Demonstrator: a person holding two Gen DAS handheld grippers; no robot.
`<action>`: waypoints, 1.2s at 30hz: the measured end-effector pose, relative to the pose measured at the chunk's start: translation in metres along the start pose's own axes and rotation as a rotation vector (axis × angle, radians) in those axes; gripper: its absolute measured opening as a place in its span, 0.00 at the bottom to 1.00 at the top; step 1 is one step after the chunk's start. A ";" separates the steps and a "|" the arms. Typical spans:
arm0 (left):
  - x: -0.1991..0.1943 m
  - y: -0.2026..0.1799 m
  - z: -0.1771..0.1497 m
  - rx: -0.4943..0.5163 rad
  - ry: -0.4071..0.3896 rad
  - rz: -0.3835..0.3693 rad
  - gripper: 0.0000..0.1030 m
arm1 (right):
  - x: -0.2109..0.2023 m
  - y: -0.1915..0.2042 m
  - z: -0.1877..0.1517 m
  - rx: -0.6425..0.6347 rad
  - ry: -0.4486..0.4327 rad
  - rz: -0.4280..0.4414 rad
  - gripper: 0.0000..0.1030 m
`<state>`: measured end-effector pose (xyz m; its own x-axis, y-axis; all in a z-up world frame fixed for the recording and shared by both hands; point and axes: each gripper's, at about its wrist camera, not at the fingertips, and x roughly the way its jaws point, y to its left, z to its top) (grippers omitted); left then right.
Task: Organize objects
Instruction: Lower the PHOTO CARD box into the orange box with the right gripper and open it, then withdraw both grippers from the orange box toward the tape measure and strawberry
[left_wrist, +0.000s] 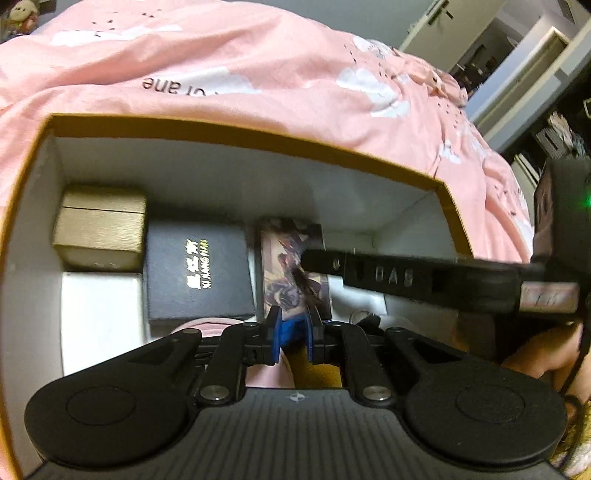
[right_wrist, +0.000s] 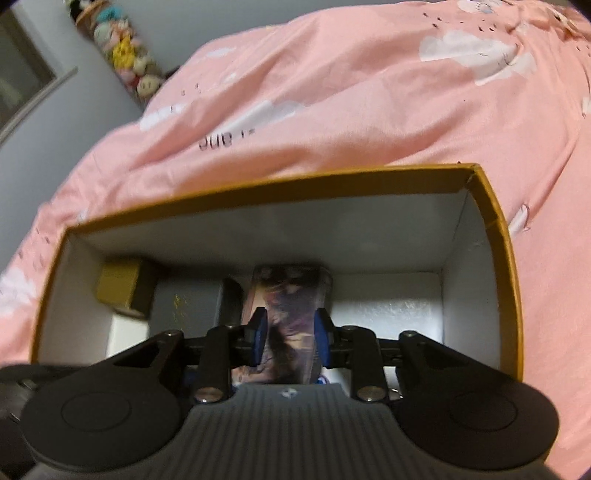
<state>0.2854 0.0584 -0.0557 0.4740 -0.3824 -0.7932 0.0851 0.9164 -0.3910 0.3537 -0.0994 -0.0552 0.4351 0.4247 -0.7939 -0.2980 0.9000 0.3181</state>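
Illustrated box (right_wrist: 286, 314) sits inside the orange-rimmed carton (right_wrist: 280, 186), straddled by the right gripper (right_wrist: 290, 341): blue pads flank its two long sides, apparently with a sliver of gap each side, so grip reads as released or barely touching, box resting on the carton floor. Long axis runs straight away from the right gripper toward the carton's far wall, in line with the fingers. Left gripper (left_wrist: 293, 334) is clenched with nothing visible between the pads, hovering at the carton's near edge just short of the same box; in the left view the right gripper's finger crosses in from the right over the box top. Right hand is clearly nearer. Left of the illustrated box, close beside it: black box with gold lettering (left_wrist: 199, 271), then gold textured box (left_wrist: 99, 225) in the far left corner, white box (left_wrist: 101, 317) in front of that. Carton floor right of the illustrated box is bare. Carton rests on pink bedding (right_wrist: 332, 110). Likely next: right gripper backs straight out.
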 end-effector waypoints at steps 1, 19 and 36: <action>-0.003 0.002 0.001 -0.006 -0.010 0.009 0.13 | 0.000 0.000 -0.001 -0.011 0.006 0.001 0.30; -0.041 0.004 -0.009 -0.056 -0.180 0.167 0.22 | -0.010 0.010 -0.008 -0.088 0.015 0.030 0.15; -0.112 -0.075 -0.086 0.120 -0.451 0.209 0.51 | -0.170 0.035 -0.105 -0.374 -0.362 -0.030 0.47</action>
<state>0.1502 0.0221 0.0220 0.8204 -0.1248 -0.5580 0.0354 0.9851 -0.1683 0.1802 -0.1507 0.0362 0.6942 0.4658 -0.5488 -0.5356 0.8436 0.0386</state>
